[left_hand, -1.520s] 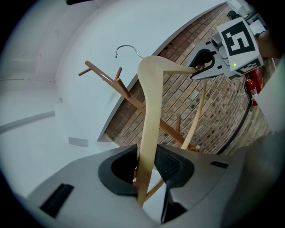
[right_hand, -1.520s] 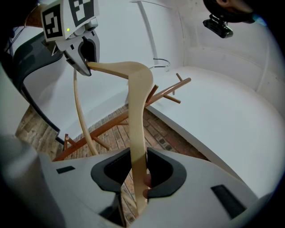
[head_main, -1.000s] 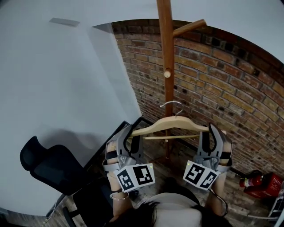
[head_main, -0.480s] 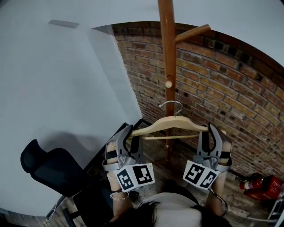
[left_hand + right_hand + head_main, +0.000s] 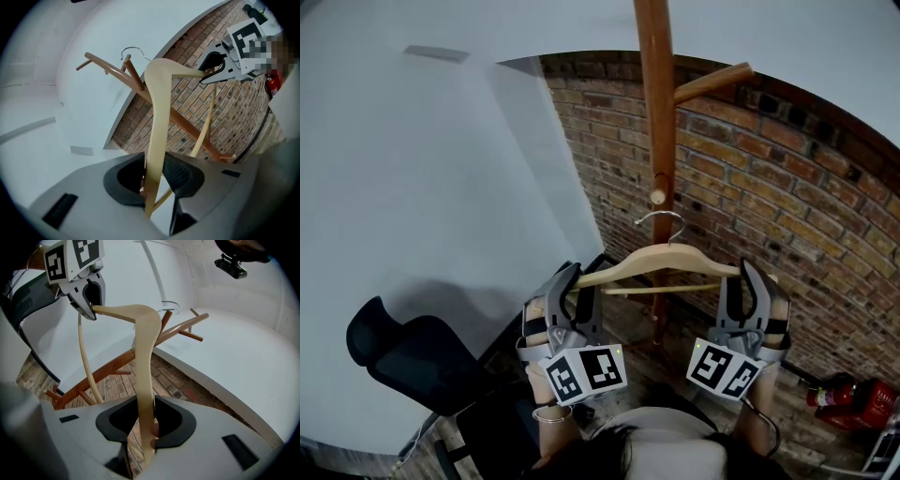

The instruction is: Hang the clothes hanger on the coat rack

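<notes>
A pale wooden clothes hanger (image 5: 661,262) with a metal hook (image 5: 661,220) is held level between my two grippers, in front of the wooden coat rack pole (image 5: 656,112). The hook sits just below a short knob peg (image 5: 657,197), and a longer peg (image 5: 712,82) sticks out higher up. My left gripper (image 5: 572,286) is shut on the hanger's left end, its pads pressing the hanger arm (image 5: 157,117). My right gripper (image 5: 748,281) is shut on the right end, clamping the hanger arm (image 5: 145,357). The coat rack (image 5: 187,124) and the coat rack (image 5: 140,350) lie behind the hanger in both gripper views.
A brick wall (image 5: 787,216) stands behind the rack and a white wall (image 5: 422,187) runs along the left. A black office chair (image 5: 403,361) is at the lower left. A red fire extinguisher (image 5: 853,389) lies on the floor at the lower right.
Both grippers have carried the hanger a little towards the rack pole. The hook is now nearer the knob peg. Both grips are unchanged.
</notes>
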The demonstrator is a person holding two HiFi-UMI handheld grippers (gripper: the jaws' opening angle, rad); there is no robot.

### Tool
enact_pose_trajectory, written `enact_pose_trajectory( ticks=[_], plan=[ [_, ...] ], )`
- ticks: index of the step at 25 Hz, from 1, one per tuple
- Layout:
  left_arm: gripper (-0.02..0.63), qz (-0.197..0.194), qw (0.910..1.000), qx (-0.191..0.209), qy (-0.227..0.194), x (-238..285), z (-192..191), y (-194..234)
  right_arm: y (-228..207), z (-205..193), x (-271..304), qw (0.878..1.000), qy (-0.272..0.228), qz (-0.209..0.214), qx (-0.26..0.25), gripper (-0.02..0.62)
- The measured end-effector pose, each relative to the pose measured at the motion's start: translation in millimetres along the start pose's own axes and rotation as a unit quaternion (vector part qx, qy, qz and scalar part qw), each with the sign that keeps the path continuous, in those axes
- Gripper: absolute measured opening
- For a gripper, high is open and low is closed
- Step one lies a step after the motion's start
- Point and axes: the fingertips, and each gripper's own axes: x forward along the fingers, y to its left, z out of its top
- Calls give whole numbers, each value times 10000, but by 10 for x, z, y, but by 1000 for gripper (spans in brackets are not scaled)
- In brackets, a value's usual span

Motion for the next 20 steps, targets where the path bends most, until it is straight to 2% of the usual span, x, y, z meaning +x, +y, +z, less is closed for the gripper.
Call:
enact_pose_trajectory(
  ticks=[20],
  plan=[
    [115, 15, 9999, 100, 126, 284, -28, 70, 9, 17, 337, 9999, -69, 78, 51, 118]
  ],
)
